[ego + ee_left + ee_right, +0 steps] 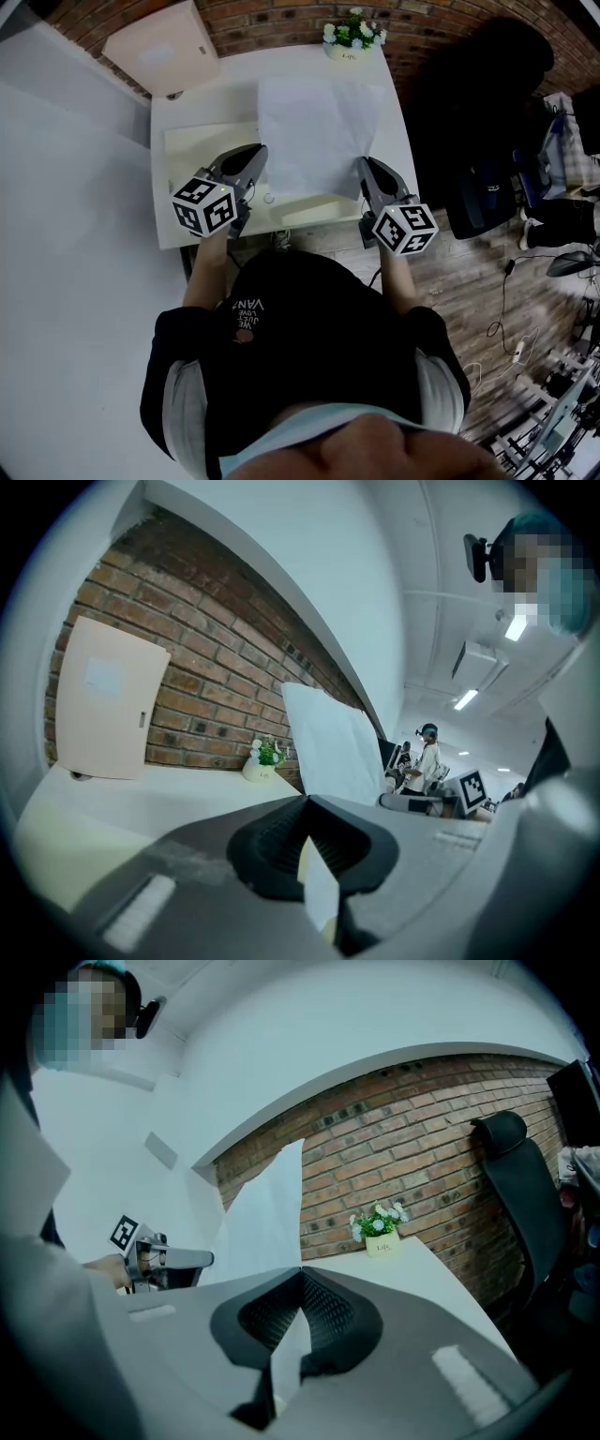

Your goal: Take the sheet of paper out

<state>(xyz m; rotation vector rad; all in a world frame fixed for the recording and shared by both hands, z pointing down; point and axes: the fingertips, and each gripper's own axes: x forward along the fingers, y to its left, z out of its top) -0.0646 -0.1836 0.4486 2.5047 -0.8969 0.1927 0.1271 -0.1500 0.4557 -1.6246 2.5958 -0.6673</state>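
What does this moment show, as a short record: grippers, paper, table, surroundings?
left gripper: fingers shut on the left edge of the sheet of paper
right gripper: fingers shut on the sheet's near right edge
sheet of paper: white, held up between the two grippers above the table
cream mat: lies flat on the table, partly under the sheet
flower pot: at the table's far edge, by the brick wall
beige panel: at the table's far left corner
black chair: right of the table

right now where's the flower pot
Head view: the flower pot sits at the far right corner of the table, by the brick wall, beyond the sheet of paper.
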